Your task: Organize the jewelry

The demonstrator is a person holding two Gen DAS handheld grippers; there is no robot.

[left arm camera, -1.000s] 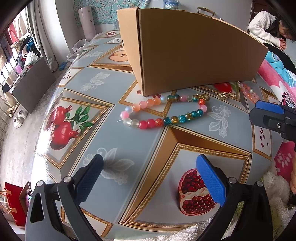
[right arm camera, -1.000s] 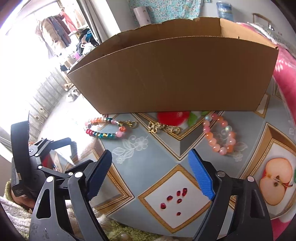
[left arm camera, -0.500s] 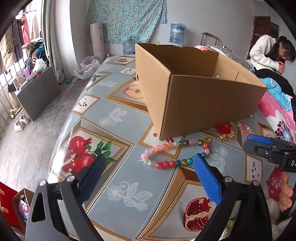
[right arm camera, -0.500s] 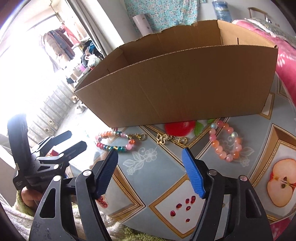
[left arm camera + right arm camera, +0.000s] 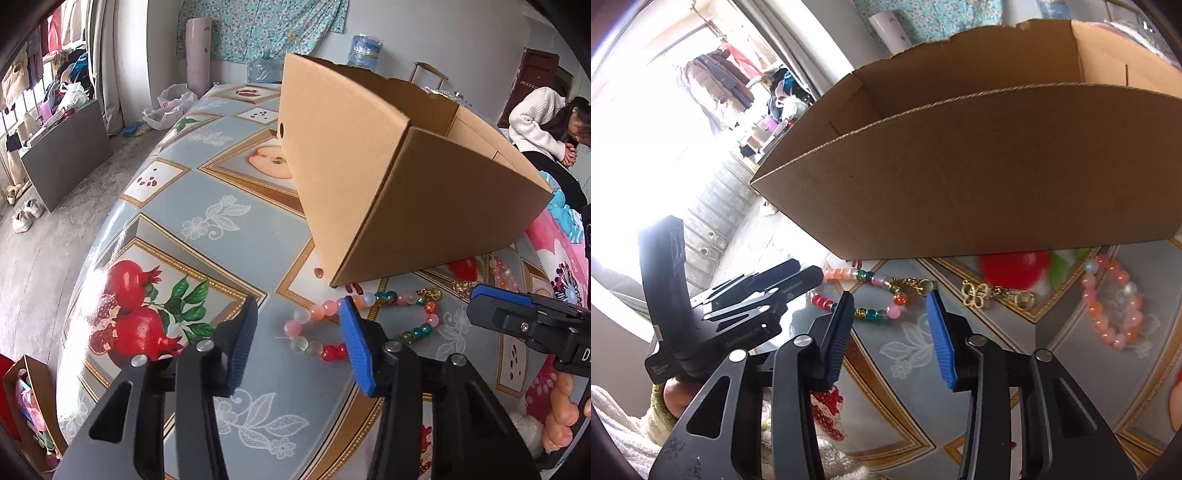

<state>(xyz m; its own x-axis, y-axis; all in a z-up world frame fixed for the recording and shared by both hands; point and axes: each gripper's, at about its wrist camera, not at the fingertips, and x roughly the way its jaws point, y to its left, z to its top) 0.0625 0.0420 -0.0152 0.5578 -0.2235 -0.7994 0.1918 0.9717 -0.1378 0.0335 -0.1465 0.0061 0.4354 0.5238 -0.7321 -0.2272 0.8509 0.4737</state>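
My left gripper [image 5: 299,325] and right gripper [image 5: 892,314], jaws just narrowed to a middling gap with nothing pinched, hang over the multicoloured bracelet [image 5: 866,295] lying on the table [image 5: 207,192] before the box [image 5: 424,206], with a gold clasp [image 5: 993,295] and pink bracelet [image 5: 1115,302] farther along the box front.

- We see the box [image 5: 417,192] standing open-topped on the table [image 5: 207,192].
- Just before the box's near corner lies the bead bracelet [image 5: 369,321].
- Our left gripper [image 5: 297,343] hangs before the box, its jaws just closing, nothing between them.
- Right of the box's corner sits the right gripper [image 5: 517,317].
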